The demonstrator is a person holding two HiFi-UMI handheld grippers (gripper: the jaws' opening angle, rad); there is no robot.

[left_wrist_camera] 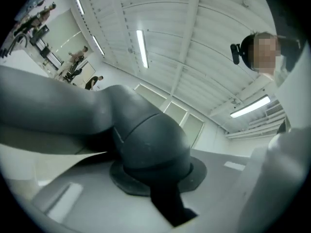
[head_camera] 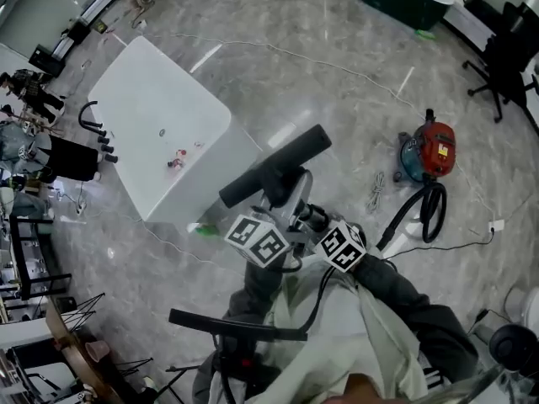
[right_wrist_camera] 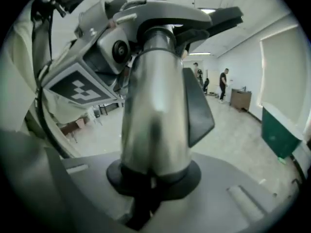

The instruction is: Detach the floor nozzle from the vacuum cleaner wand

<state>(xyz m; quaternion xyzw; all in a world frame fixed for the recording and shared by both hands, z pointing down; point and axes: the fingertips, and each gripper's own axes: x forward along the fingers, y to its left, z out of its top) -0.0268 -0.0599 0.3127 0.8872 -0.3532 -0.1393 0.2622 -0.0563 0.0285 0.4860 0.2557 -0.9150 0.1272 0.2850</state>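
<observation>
A person holds a vacuum cleaner's floor nozzle point(head_camera: 278, 165) up in the air in front of them, above the floor point(head_camera: 337, 66) just off the near corner of a white table point(head_camera: 152, 99). The left gripper point(left_wrist_camera: 153, 176) is clamped on the nozzle's dark grey neck, which fills its view. The right gripper point(right_wrist_camera: 153, 174) is clamped on the shiny metal wand point(right_wrist_camera: 155, 115), close beside the left one. A red and teal canister vacuum point(head_camera: 429, 151) sits on the floor, well apart to the right.

The nozzle looks like rigid moulded plastic: probably light, but wide enough to swing if held at one end, so the neck beside the joint seems the sound place to grip. The polished wand is likely slippery and may need a firm squeeze.

From the head view, the nozzle's long bar runs from lower left to upper right, across the wand. The wand runs back from the neck toward the person.
</observation>
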